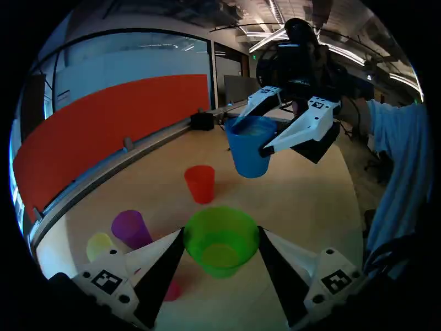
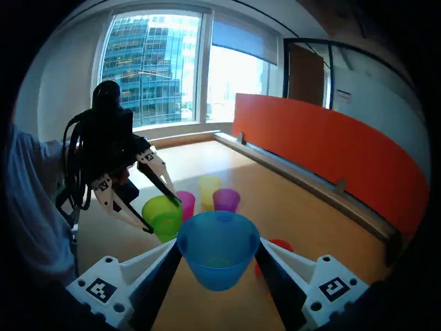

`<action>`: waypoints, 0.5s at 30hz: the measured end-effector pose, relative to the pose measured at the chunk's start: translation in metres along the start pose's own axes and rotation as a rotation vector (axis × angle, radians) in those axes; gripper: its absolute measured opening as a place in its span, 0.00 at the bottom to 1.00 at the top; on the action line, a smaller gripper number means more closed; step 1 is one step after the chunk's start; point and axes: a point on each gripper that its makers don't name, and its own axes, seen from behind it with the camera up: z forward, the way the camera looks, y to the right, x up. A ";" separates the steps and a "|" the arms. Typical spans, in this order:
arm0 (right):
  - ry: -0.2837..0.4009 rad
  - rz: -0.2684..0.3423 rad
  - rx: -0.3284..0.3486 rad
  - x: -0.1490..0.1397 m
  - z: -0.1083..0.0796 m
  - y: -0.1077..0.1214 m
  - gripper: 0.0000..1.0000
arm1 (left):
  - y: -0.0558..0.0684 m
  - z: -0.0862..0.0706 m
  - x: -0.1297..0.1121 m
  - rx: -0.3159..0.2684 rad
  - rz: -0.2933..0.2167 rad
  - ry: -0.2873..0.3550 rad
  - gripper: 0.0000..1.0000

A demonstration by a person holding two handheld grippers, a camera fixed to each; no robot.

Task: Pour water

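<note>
My left gripper [image 1: 220, 248] is shut on a green cup [image 1: 221, 240] held upright above the wooden table [image 1: 297, 193]; some liquid shows at its bottom. Beyond and above it, my right gripper [image 1: 263, 128] is shut on a blue cup [image 1: 249, 145], lifted and roughly upright. In the right gripper view, the blue cup [image 2: 218, 255] sits between that gripper's fingers [image 2: 218, 259], with a little liquid inside. The left gripper [image 2: 160, 212] holds the green cup [image 2: 161, 217] lower and to the left.
A red cup [image 1: 200, 183], a purple cup [image 1: 131, 228], a yellow cup [image 1: 99, 245] and a pink cup [image 1: 172, 290] stand on the table. An orange partition [image 1: 105, 127] runs along the table's left edge. A person's sleeve [image 1: 402, 165] is at right.
</note>
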 end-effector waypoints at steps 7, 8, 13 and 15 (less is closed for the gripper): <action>-0.048 -0.015 0.018 -0.030 0.014 -0.004 0.92 | 0.003 0.008 -0.013 -0.013 -0.007 -0.027 0.90; -0.054 -0.018 0.021 -0.034 0.016 -0.005 0.92 | 0.003 0.009 -0.015 -0.014 -0.006 -0.031 0.90; -0.084 -0.022 0.030 -0.053 0.024 -0.007 0.92 | 0.007 0.013 -0.024 -0.024 -0.001 -0.050 0.90; -0.095 -0.022 0.033 -0.060 0.028 -0.008 0.92 | 0.008 0.014 -0.028 -0.028 -0.001 -0.058 0.90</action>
